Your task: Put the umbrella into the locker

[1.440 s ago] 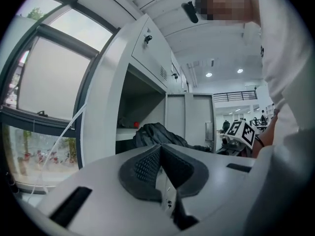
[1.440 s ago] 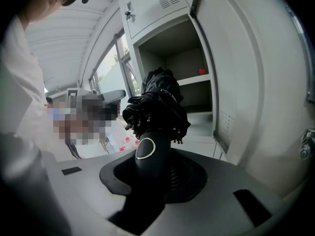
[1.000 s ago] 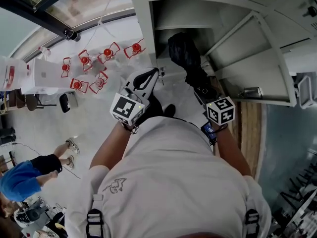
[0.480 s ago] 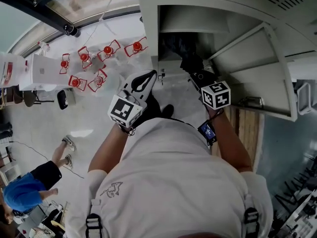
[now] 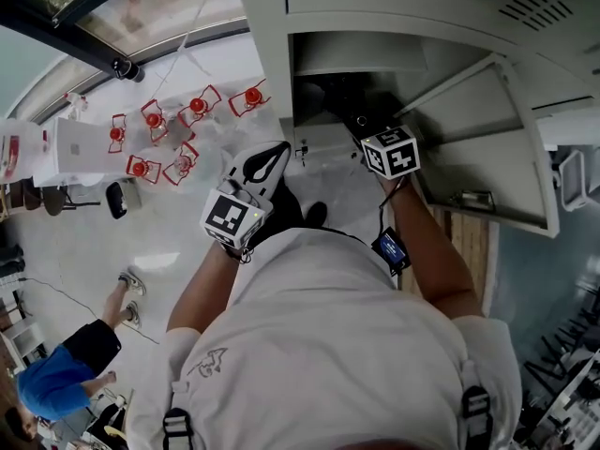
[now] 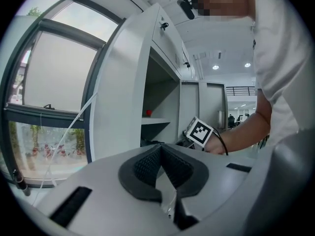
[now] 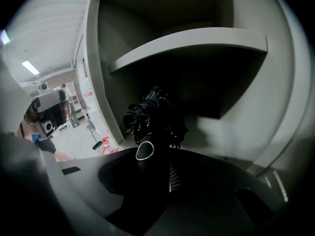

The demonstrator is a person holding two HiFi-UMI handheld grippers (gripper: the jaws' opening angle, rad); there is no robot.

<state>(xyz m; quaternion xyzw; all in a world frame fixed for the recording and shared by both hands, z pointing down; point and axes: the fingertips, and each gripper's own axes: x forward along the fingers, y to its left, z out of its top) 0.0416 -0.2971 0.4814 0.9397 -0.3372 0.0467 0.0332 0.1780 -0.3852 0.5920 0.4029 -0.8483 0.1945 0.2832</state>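
A black folded umbrella [image 7: 155, 114] reaches into the grey locker [image 5: 267, 59], under its shelf [image 7: 197, 41]. Its handle, with a silver-ringed end, lies between the jaws of my right gripper [image 7: 157, 156], which are opening while the handle still rests against them. In the head view the right gripper [image 5: 361, 120] is at the locker's mouth, its marker cube [image 5: 389, 151] just outside, and the umbrella [image 5: 328, 92] is a dark mass inside. My left gripper [image 5: 267, 162] hangs left of the opening, shut and empty; its own view shows the pads [image 6: 147, 163] pressed together.
The locker's door [image 5: 487, 148] stands open to the right of my right arm. A small red thing [image 6: 148, 113] sits on a shelf inside. Red chairs [image 5: 187, 120] and a person in blue [image 5: 56, 382] are on the floor far below at the left.
My right gripper has moved forward with the umbrella, from in front of the locker into its opening. The left gripper has hardly moved.
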